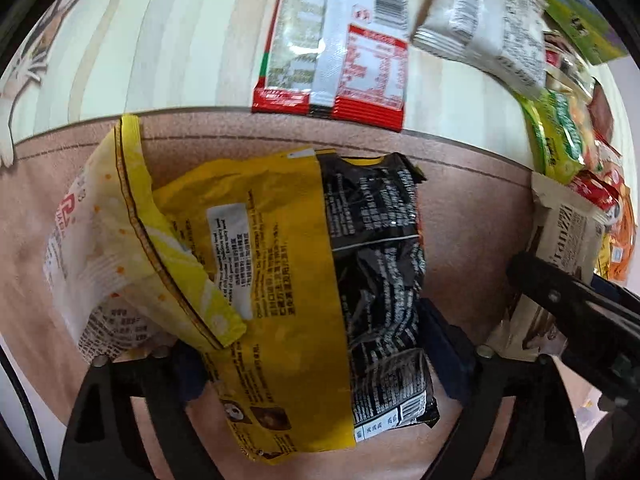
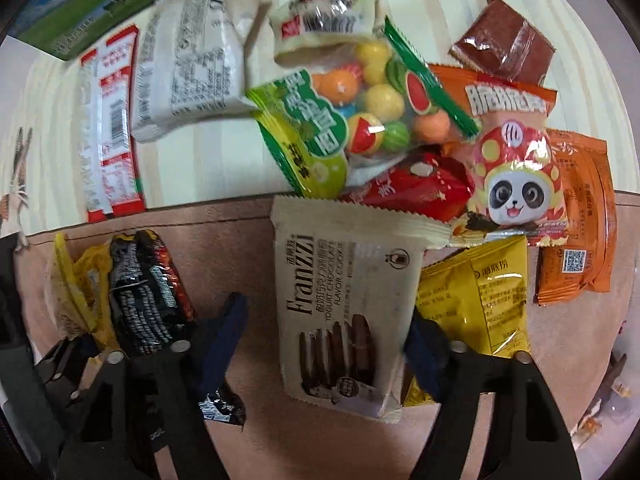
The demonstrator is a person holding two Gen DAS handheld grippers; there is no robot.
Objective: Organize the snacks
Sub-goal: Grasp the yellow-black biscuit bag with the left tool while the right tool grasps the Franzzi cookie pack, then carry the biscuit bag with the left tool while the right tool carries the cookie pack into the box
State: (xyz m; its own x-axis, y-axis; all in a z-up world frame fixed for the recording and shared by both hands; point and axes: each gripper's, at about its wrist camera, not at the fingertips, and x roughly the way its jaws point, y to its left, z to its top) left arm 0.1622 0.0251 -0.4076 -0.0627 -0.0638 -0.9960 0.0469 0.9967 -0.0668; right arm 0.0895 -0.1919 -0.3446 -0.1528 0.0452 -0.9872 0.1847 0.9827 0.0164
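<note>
In the left wrist view, the left tool [image 1: 316, 356] stands wide, pads clear of the yellow-and-black bag [image 1: 320, 280] lying between them at centre frame on the brown mat [image 1: 472, 208], with a pale yellow packet [image 1: 120, 240] overlapping its left side. In the right wrist view, the right tool [image 2: 328, 336] straddles the Franzzi cookie pack [image 2: 344, 312] at lower centre; its right pad touches the pack's edge, the left stands apart. Other snacks pile in the upper right on the striped desk [image 2: 208, 168].
</note>
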